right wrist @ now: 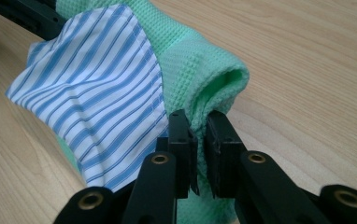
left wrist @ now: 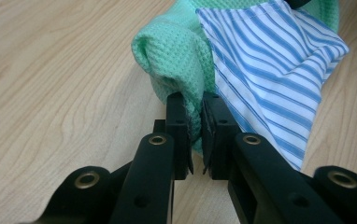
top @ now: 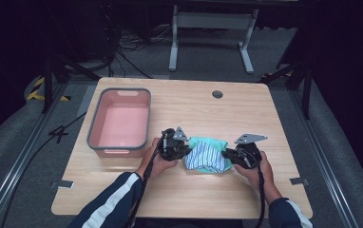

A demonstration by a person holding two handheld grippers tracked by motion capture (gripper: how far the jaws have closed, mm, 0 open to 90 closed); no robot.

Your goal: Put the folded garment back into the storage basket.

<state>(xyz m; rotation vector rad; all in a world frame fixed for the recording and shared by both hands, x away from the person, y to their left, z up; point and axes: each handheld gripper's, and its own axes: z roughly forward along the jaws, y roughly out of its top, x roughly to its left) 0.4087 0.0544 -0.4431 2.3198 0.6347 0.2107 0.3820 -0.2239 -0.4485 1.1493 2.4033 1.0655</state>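
Note:
A mint-green waffle cloth (top: 213,143) lies bunched on the wooden table (top: 189,190) with a blue-and-white striped cloth (top: 207,156) draped over its near side. My left gripper (top: 182,151) is at the bundle's left end, shut on a fold of the green cloth (left wrist: 179,56) beside the striped cloth (left wrist: 270,70). My right gripper (top: 228,154) is at the right end, shut on another fold of the green cloth (right wrist: 200,74), with the striped cloth (right wrist: 102,74) to its left. In each gripper view the pads (left wrist: 179,121) (right wrist: 181,135) pinch green fabric.
A pink bin with a grey rim (top: 94,128) stands empty to the left of my left hand. A round cable hole (top: 217,94) sits near the table's far edge. Beyond the table are a white stand's legs (top: 208,28) and floor cables.

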